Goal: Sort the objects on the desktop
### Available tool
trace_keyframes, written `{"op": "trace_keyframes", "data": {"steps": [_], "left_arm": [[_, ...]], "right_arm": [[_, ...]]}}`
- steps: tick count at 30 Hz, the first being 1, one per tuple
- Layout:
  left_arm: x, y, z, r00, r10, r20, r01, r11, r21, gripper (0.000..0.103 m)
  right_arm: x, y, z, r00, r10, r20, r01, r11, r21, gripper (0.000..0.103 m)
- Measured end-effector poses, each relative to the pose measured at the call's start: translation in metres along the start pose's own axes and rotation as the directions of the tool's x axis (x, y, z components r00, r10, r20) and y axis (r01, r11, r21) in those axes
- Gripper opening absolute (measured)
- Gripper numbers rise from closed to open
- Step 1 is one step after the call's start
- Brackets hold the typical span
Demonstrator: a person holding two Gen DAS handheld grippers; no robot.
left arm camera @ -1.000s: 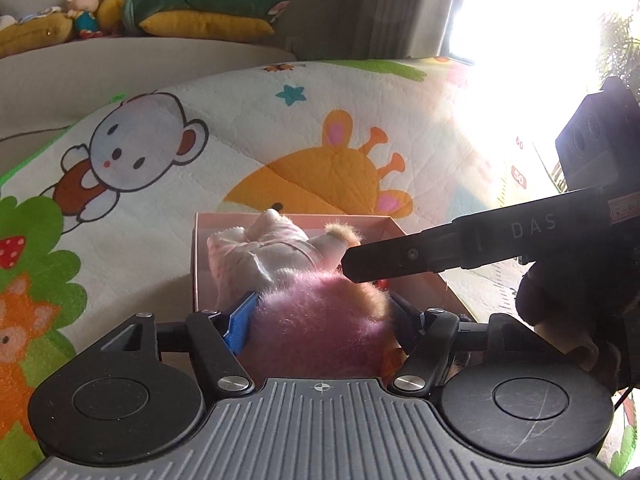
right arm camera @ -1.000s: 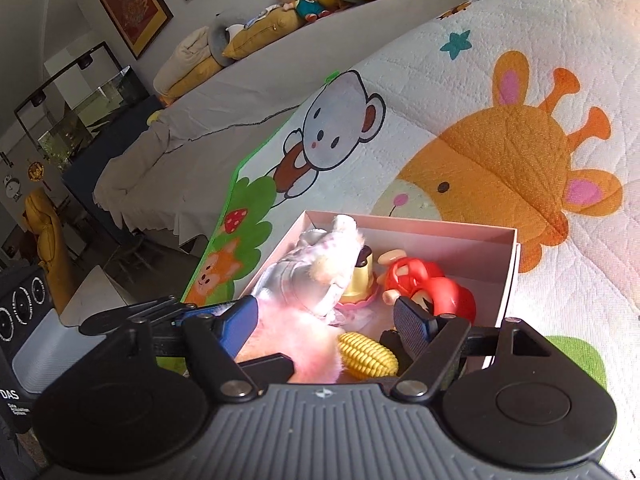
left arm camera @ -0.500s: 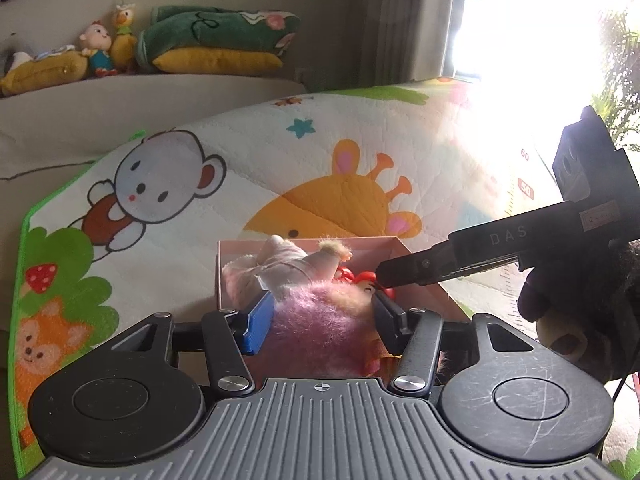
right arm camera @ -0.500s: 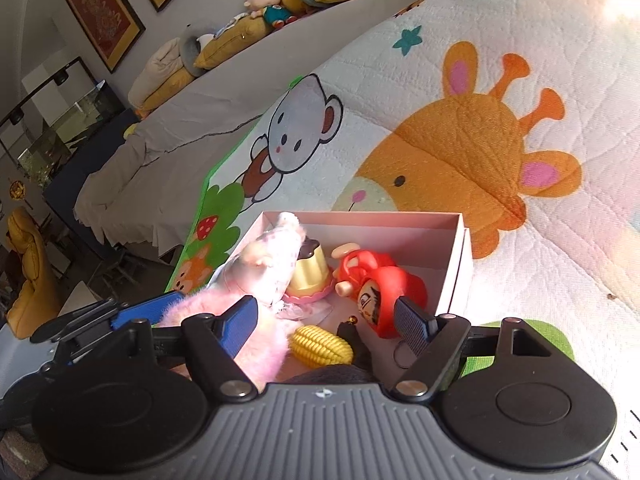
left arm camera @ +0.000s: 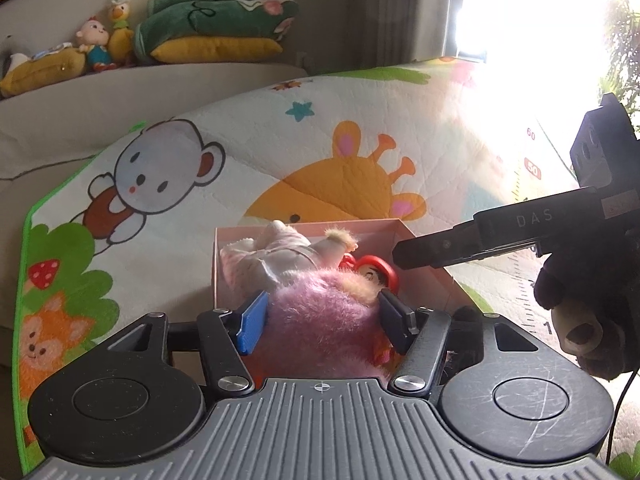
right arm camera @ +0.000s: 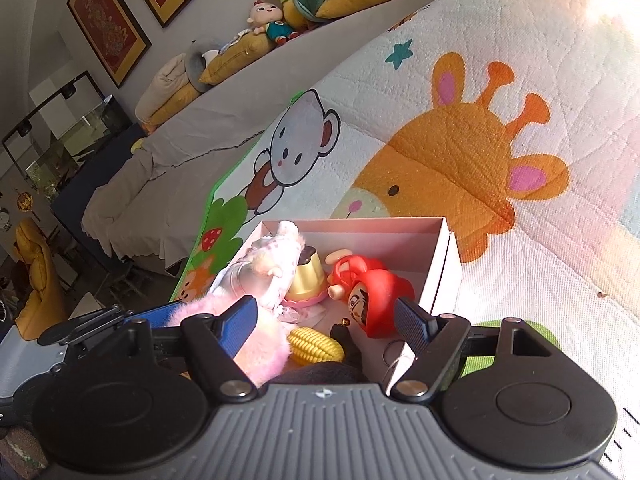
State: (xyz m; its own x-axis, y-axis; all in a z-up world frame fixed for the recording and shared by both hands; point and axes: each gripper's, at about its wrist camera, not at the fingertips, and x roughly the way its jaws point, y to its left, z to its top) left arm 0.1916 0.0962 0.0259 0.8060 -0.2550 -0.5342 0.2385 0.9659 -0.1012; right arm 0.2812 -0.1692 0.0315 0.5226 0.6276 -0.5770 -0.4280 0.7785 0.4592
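**Left wrist: fluffy pink doll between my opening jaws, over the pink box**

Left wrist view shows my left gripper (left arm camera: 322,322) with the fuzzy pink-haired plush doll (left arm camera: 320,312) sitting between its jaws. The jaws are opening at this moment; the blue pad (left arm camera: 252,326) and the dark pad (left arm camera: 394,324) stand at either side of the fluff, and I cannot tell whether they are pressing on it. Just beyond the fingertips the doll's pale checked cloth body (left arm camera: 276,258) stretches into the shallow pink cardboard box (left arm camera: 424,248), which lies on the quilted cartoon-print play mat (left arm camera: 200,168). Past the right pad, a red round-headed figurine (left arm camera: 376,270) peeks out from behind the pink fluff. Off to the right of these jaws, one dark finger of my right gripper (left arm camera: 460,246) reaches in over the box's right wall.

From the right wrist camera, my right gripper (right arm camera: 326,322) is released, jaws apart and gripping nothing. Between and just ahead of its pads I see the box interior: the red figurine (right arm camera: 372,296) close to the right pad, a yellow plastic corn cob (right arm camera: 316,346) low between the jaws, a yellow bell-shaped toy on a pink frilled base (right arm camera: 306,284) farther ahead, and the doll (right arm camera: 260,268) along the left side, its pink fluff behind the left pad. The box's right wall (right arm camera: 450,264) runs just outside the right pad. A small metal ring (right arm camera: 394,350) lies near the right fingertip.
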Motion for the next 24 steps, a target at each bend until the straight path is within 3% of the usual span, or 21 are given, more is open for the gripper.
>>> {"op": "trace_keyframes", "data": {"steps": [14, 20, 22, 24], "left_arm": [[0.010, -0.004, -0.002, 0.999, 0.025, -0.040, -0.025, 1.000, 0.001, 0.085], [0.018, -0.005, -0.002, 0.999, 0.001, -0.043, 0.001, 0.999, 0.040, 0.081], [0.020, -0.005, -0.002, 0.999, -0.008, -0.041, 0.010, 0.999, 0.052, 0.079], [0.022, -0.003, -0.002, 0.999, -0.020, -0.043, 0.022, 0.998, 0.054, 0.078]], "right_arm": [[-0.007, -0.001, -0.005, 1.000, 0.015, 0.026, -0.015, 1.000, -0.017, 0.076], [-0.009, 0.011, 0.001, 0.998, -0.009, 0.054, 0.013, 0.997, -0.079, 0.074], [-0.008, 0.018, 0.006, 0.998, 0.025, 0.049, -0.020, 0.994, -0.103, 0.064], [-0.002, 0.023, 0.013, 0.997, 0.074, 0.029, -0.071, 0.993, -0.095, 0.061]]}}
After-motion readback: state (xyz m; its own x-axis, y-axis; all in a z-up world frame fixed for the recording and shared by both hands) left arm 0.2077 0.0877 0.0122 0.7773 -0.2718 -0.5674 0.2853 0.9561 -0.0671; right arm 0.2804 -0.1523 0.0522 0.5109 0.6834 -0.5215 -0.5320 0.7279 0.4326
